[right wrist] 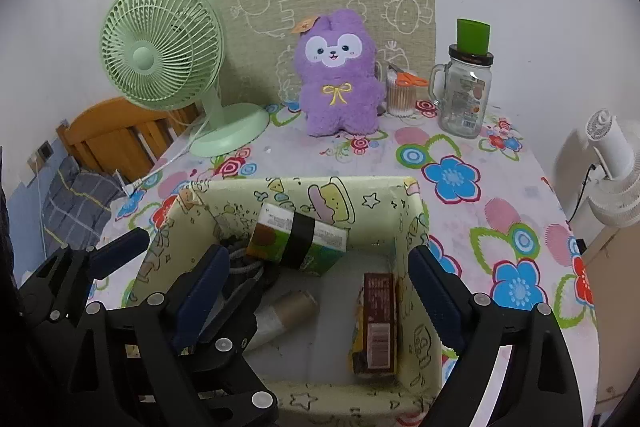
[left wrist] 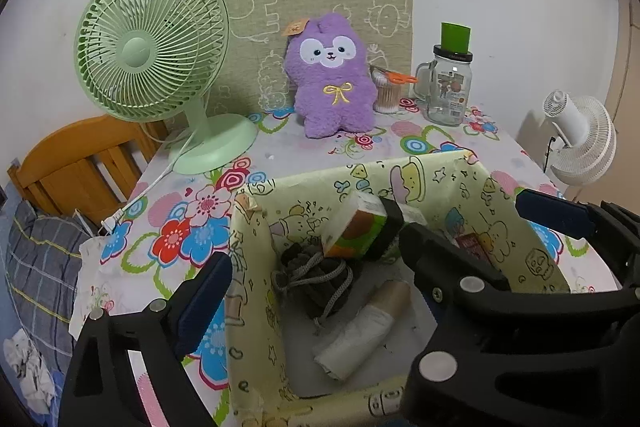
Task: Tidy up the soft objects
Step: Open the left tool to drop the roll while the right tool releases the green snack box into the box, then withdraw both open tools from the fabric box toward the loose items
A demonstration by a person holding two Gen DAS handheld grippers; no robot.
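Purple plush (left wrist: 330, 77) upright at table's back, well apart from patterned box (left wrist: 256, 291); not yet stowed. Dark pouch (left wrist: 316, 277) already inside. Left gripper (left wrist: 372, 267), right gripper (right wrist: 316, 287) over box, jaws wide, empty.

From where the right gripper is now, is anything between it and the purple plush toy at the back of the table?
Yes: the yellow cartoon-print box's far wall and the green carton leaning on it lie between the open right gripper and the purple plush toy. Beyond is bare floral tablecloth.
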